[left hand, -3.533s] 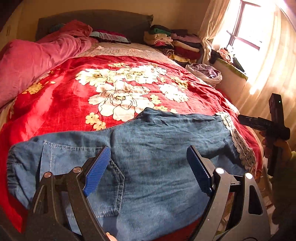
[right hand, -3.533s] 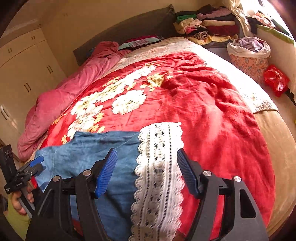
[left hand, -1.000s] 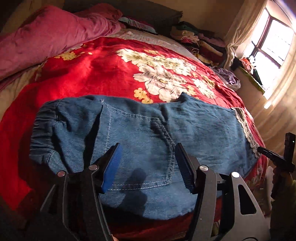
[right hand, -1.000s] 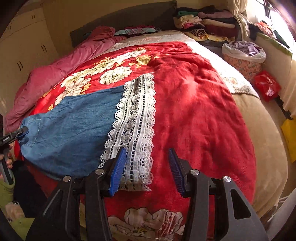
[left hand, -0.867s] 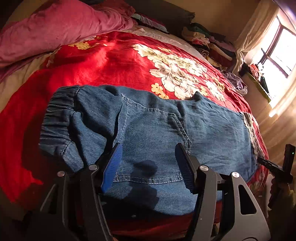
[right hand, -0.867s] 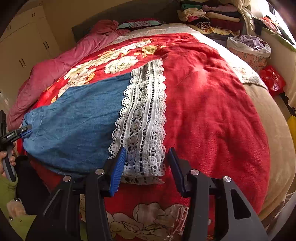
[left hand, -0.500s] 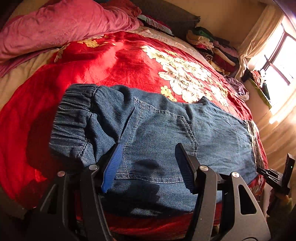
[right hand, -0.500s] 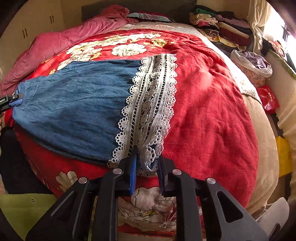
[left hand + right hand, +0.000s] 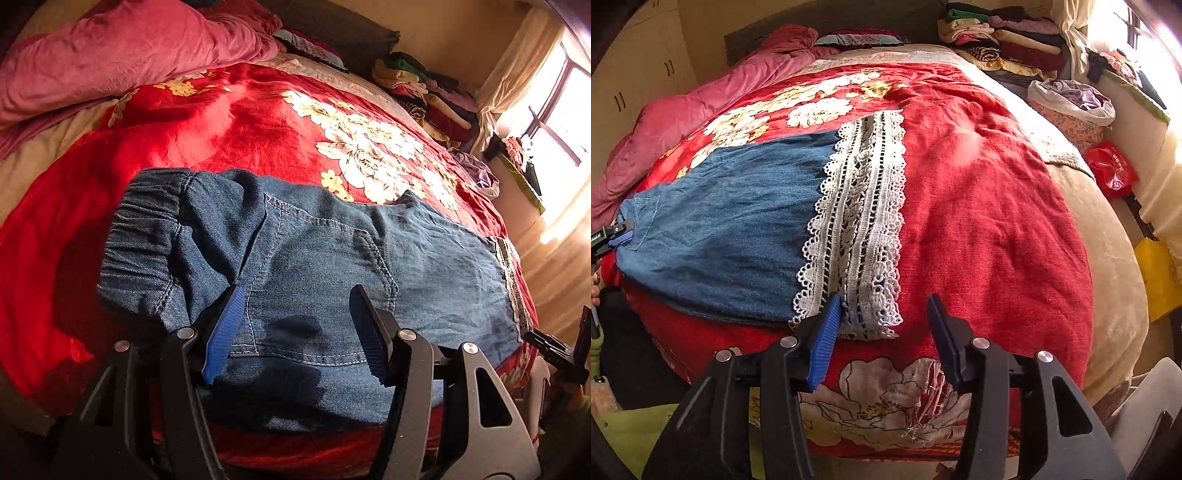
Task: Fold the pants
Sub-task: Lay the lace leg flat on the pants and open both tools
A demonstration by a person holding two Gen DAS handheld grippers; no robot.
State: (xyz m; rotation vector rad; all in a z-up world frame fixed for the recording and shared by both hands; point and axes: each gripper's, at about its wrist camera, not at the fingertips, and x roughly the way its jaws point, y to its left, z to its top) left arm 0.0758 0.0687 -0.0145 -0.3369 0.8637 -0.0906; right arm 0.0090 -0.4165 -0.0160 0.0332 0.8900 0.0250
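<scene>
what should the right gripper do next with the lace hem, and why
Probably ease the right gripper forward and close on the lace hem. Its jaws are opening with only the hem's near corner between them, ungripped, and the pants lie flat, not yet folded.

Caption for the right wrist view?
Right claw opening beside the lace hem of denim pants on a red bedspread.

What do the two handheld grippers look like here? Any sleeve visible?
Both match: the left gripper and right gripper have black angular frames with triangular cutouts and silver round pivot bolts. Each has two flat ribbed blue pads on its fingers. No cables or readable markings visible. A yellow-green sleeve shows at the lower left of the right wrist view.
</scene>
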